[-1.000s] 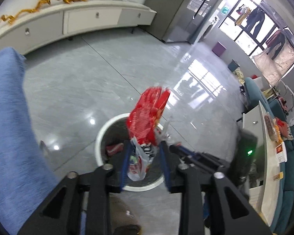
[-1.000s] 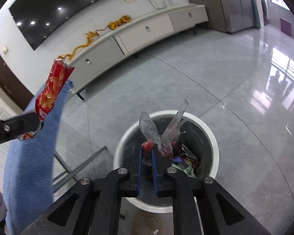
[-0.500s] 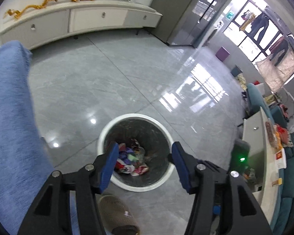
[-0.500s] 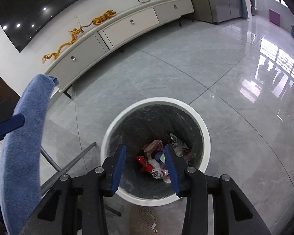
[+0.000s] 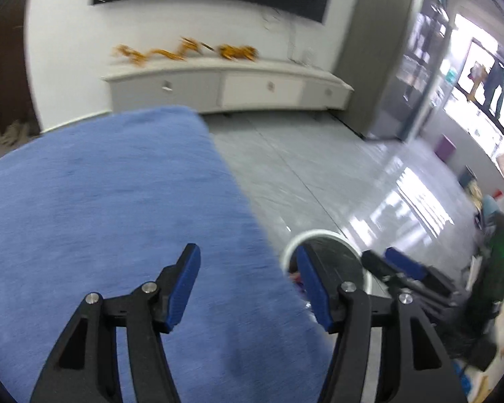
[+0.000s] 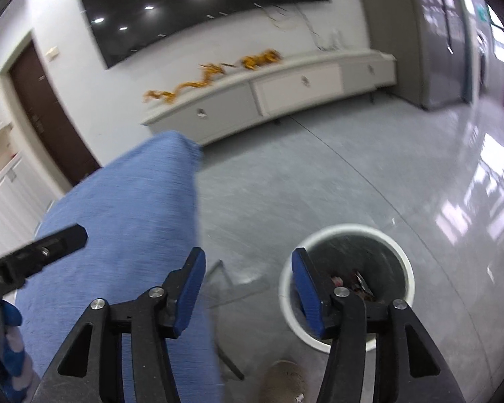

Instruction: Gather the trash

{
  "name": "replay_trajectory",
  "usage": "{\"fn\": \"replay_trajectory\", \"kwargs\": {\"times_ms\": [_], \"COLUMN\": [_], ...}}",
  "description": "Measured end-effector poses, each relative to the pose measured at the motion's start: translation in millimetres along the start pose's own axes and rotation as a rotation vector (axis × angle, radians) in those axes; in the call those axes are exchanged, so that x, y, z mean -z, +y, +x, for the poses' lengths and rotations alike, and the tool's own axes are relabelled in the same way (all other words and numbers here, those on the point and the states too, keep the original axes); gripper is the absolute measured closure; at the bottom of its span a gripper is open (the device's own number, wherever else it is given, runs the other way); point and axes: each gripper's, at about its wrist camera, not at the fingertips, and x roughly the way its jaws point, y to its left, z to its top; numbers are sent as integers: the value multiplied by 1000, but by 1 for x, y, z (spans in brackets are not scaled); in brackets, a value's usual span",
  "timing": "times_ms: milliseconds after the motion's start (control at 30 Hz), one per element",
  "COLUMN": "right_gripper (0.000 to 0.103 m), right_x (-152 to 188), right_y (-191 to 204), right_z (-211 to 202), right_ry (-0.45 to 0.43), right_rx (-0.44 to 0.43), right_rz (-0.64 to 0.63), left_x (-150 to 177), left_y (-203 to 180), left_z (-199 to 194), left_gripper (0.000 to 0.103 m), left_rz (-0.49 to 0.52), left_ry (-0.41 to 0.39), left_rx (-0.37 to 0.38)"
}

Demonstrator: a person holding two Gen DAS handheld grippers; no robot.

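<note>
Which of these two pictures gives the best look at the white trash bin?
The right wrist view: the trash bin shows nearly its whole rim and wrappers inside. In the left wrist view the bin is mostly hidden behind a blue cloth and a finger of the gripper.

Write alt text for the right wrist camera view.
The right gripper, jaws opening and empty, hovers above a white trash bin holding wrappers on a grey floor. A blue cloth is left.
</note>
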Motion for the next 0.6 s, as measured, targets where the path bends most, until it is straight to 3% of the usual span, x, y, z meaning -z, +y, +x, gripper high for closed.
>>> {"fn": "replay_trajectory", "kwargs": {"times_ms": [267, 600], "right_gripper": [37, 27], "right_x": [1, 14], "right_y": [79, 114], "right_z": [-42, -65], "right_ry": [-103, -182], "right_rx": [-15, 24], "right_rz": [-140, -203], "left_x": [27, 40], "left_y": [52, 66], "left_z": [-92, -136], "left_gripper": [30, 27], "left_rz": [-15, -40], "left_ry": [-214, -307], "left_rx": [-183, -260]}}
